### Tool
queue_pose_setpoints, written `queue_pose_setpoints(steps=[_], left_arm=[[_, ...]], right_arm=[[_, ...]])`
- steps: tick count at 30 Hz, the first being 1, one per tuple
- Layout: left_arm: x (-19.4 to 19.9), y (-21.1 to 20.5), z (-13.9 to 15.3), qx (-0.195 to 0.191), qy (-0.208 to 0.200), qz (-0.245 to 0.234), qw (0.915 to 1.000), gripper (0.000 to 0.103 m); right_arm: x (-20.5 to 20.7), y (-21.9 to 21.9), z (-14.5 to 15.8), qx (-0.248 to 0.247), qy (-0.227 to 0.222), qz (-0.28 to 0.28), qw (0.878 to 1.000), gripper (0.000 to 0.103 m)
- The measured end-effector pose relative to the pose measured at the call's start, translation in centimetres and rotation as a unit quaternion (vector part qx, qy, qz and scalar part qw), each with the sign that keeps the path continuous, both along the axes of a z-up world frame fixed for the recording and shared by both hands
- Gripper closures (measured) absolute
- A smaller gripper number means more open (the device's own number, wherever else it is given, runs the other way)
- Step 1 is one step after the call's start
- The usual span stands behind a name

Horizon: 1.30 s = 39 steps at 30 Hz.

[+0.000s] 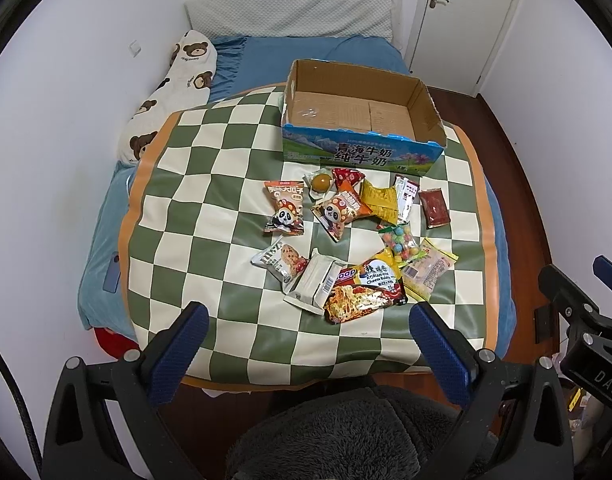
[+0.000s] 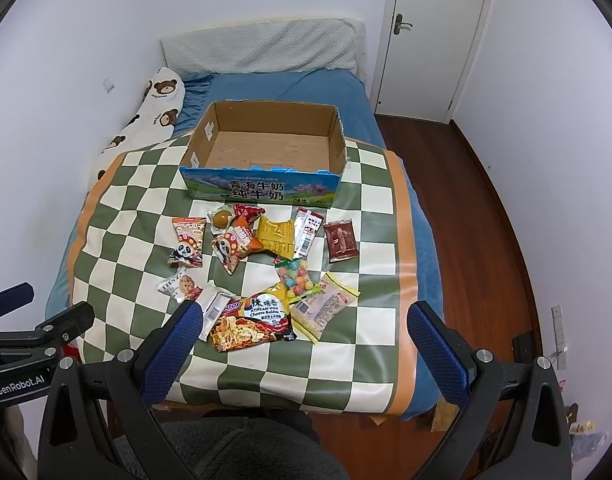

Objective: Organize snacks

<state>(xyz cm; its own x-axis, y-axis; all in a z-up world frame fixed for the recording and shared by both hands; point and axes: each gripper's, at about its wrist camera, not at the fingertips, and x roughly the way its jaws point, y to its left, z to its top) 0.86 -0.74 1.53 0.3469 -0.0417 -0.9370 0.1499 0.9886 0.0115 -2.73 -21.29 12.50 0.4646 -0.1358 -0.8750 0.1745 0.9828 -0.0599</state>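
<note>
Both tools hang back over the near edge of the bed, above a grey fleece-clad lap. The left gripper (image 1: 308,334) has its blue-padded jaws spread wide and holds nothing; the right gripper (image 2: 305,332) is likewise spread wide and empty.

Nearest to both lies the orange-and-red noodle packet with Korean lettering (image 2: 252,322), flat on the green-and-cream checked mat (image 1: 210,200). In the right wrist view it sits just ahead of the left finger, a little left of centre; in the left wrist view it lies between the fingers, toward the right one. Its long axis runs roughly across both grippers' line of sight, tilted slightly. The two hands seem about equally near, so either could drop onto it with jaws closing across the short side.

Touching it on the left is a white wrapped bar (image 1: 312,282); on the right, a yellow-edged clear sachet (image 1: 426,270) and a bag of coloured candy balls (image 1: 400,246). Farther on lie two panda-printed packets (image 1: 286,208), yellow wrappers and a dark red sachet (image 1: 435,208).

Beyond all of them stands the open blue-printed cardboard box (image 2: 262,190), empty, straight ahead.
</note>
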Motion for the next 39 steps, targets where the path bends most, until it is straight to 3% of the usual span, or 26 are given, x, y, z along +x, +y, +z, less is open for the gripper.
queue_pose_setpoints(steps=[10, 13, 16, 19, 23, 25, 27, 32, 34, 36, 39], left_arm=[[1.3, 0.8, -1.4, 0.016, -0.012, 0.006, 0.9998, 0.000], [2.8, 1.8, -4.3, 0.063, -0.024, 0.006, 0.9977, 0.000], [5.0, 2.3, -9.1, 0.122, -0.016, -0.008, 0.9924, 0.000], [6.8, 2.7, -14.2, 0.183, -0.003, -0.033, 0.9825, 0.000], [8.3, 3.1, -20.4, 0.240, 0.022, -0.070, 0.9679, 0.000], [8.6, 3.4, -22.6, 0.254, 0.027, -0.081, 0.9635, 0.000], [9.0, 3.6, -24.1, 0.264, 0.041, -0.088, 0.9596, 0.000], [9.5, 4.0, -26.8, 0.261, 0.060, -0.090, 0.9592, 0.000], [9.6, 4.1, -27.6, 0.246, 0.073, -0.089, 0.9623, 0.000], [9.7, 4.3, -28.0, 0.228, 0.087, -0.085, 0.9659, 0.000], [10.1, 4.4, -28.5, 0.181, 0.116, -0.076, 0.9736, 0.000]], right_arm=[[0.9, -0.2, -1.2, 0.022, 0.010, -0.009, 1.000, 0.000], [2.0, -1.4, -4.0, 0.067, 0.031, -0.023, 0.997, 0.000], [4.0, -2.8, -10.5, 0.145, 0.083, -0.049, 0.985, 0.000], [6.0, -3.3, -17.9, 0.217, 0.153, -0.087, 0.960, 0.000], [7.6, -3.3, -29.6, 0.310, 0.230, -0.181, 0.905, 0.000], [8.0, -2.6, -33.9, 0.334, 0.241, -0.221, 0.884, 0.000], [8.9, -1.5, -37.5, 0.340, 0.256, -0.257, 0.868, 0.000], [9.9, 0.3, -43.1, 0.317, 0.300, -0.335, 0.835, 0.000], [9.9, 0.7, -44.3, 0.311, 0.304, -0.348, 0.830, 0.000], [9.8, 1.2, -44.9, 0.306, 0.302, -0.345, 0.834, 0.002], [10.2, 2.2, -44.7, 0.282, 0.304, -0.283, 0.865, 0.008]])
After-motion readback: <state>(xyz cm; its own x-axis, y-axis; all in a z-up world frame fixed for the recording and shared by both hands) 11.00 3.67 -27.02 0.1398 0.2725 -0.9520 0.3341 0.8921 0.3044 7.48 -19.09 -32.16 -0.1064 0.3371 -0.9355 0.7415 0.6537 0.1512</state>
